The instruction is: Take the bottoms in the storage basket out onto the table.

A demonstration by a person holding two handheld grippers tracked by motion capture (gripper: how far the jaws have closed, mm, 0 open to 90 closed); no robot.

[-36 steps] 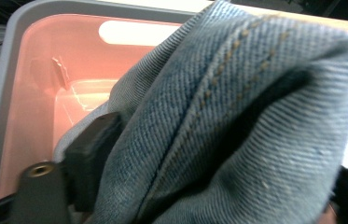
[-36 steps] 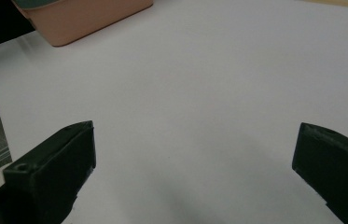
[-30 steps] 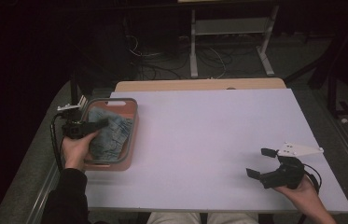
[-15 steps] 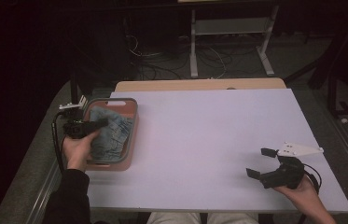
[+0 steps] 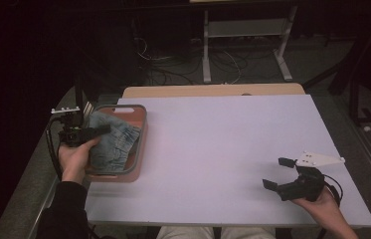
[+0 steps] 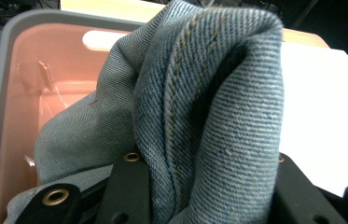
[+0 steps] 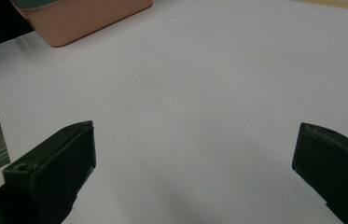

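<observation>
A blue denim garment [image 5: 116,144] lies crumpled in a pink basket with a grey rim [image 5: 140,134] at the table's left edge. My left gripper [image 5: 101,130] reaches over the basket. Its jaws have just been closing and now pinch a thick fold of the denim [image 6: 209,84], which bulges up between them. In the left gripper view the gripper [image 6: 206,161] sits low over the basket's pink wall [image 6: 22,107]. My right gripper [image 5: 277,173] rests near the table's front right corner. It is open, and in its own view [image 7: 195,149] only bare table lies between the jaws.
The white tabletop [image 5: 223,149] stretches between the two hands. A wooden board [image 5: 213,91] borders its far edge. Beyond that, a metal stand [image 5: 242,45] and cables lie on the dark floor. The pink basket's corner [image 7: 83,18] is far off in the right gripper view.
The left gripper has shifted slightly over the basket, and the denim beneath it looks more bunched. The right gripper has not moved.
</observation>
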